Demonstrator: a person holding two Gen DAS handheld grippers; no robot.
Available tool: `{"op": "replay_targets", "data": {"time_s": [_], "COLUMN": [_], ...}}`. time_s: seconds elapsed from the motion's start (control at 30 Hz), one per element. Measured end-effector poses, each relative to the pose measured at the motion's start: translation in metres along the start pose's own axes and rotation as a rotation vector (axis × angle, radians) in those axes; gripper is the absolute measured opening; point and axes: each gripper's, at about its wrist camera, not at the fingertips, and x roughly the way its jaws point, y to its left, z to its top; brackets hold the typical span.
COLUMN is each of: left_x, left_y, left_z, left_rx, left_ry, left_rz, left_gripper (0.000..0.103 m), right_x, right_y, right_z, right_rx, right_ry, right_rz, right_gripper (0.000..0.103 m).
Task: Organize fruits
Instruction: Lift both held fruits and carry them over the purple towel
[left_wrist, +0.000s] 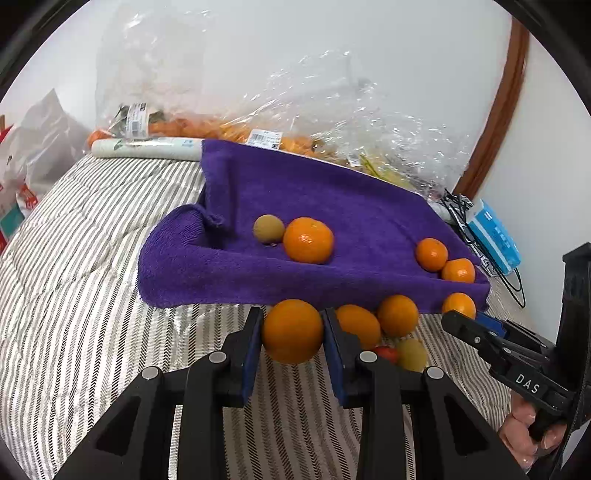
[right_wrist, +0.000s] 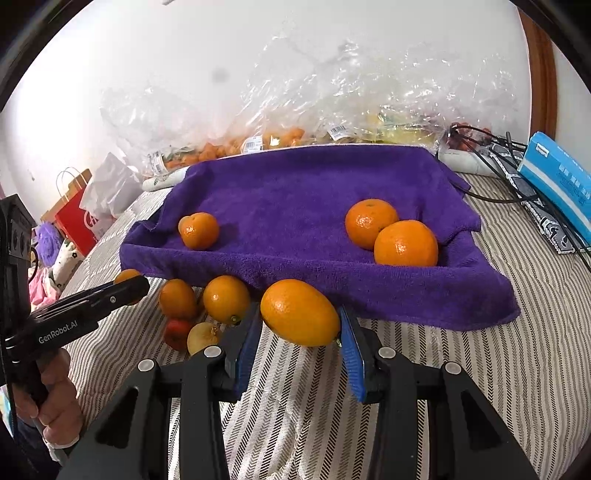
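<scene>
**benchtop_al:** ok so where are both grippers right now?

**umi_fan22:** left gripper (left_wrist: 292, 328) is angled down, blue pads squeezed on either side of a round orange (left_wrist: 292, 331), so it's clamped. In the right cam you see it from the side, black, the person's left hand (right_wrist: 55, 406) wrapped round the handle low at the left edge.

**benchtop_al:** and the right one?

**umi_fan22:** same deal. right gripper (right_wrist: 300, 321) tilted down, pads pressed against both ends of an oval orange (right_wrist: 300, 312). From the left cam it pokes in from the right edge, the right hand (left_wrist: 524, 435) gripping the handle, fingers curled round it.
</scene>
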Motion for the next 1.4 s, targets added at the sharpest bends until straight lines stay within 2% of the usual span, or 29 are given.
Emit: {"op": "replay_targets", "data": {"time_s": [0.13, 0.27, 0.43, 0.63, 0.83, 0.97, 1.4], "left_x": [-0.003, -0.013, -0.036, -0.060, -0.079, -0.083, -0.088], "left_y": [-0.004, -0.009, -0.019, -0.024, -0.025, -0.026, -0.030], "left_z": [0.001, 0.000, 0.006, 0.021, 0.038, 0.044, 0.056], "left_rx": [0.016, 0.026, 0.037, 0.019, 0.027, 0.043, 0.041], "left_ry": [0.003, 0.017, -0.019, -0.033, -0.058, -0.070, -0.080], "left_rz": [0.009, 0.011, -0.001, -0.010, 0.013, 0.041, 0.030], "left_gripper": [0.030, 0.030, 0.030, 0.030, 0.030, 0.030, 0.030], "right_x": [-0.003, -0.017, -0.041, -0.055, -0.067, -0.073, -0.078], "right_y": [0.001, 0.007, 0.023, 0.030, 0.031, 0.032, 0.037], "right_z": [0.000, 0.001, 0.011, 0.024, 0.045, 0.056, 0.068], "right_rx": [0.012, 0.027, -0.017, -0.033, -0.036, -0.044, -0.048], "right_ry": [-0.004, -0.017, -0.070, -0.086, -0.126, -0.151, -0.159], "right_rz": [-0.007, 0.030, 0.033, 0.043, 0.037, 0.039, 0.039], "right_gripper": [0.042, 0.042, 0.042, 0.042, 0.042, 0.042, 0.042]}}
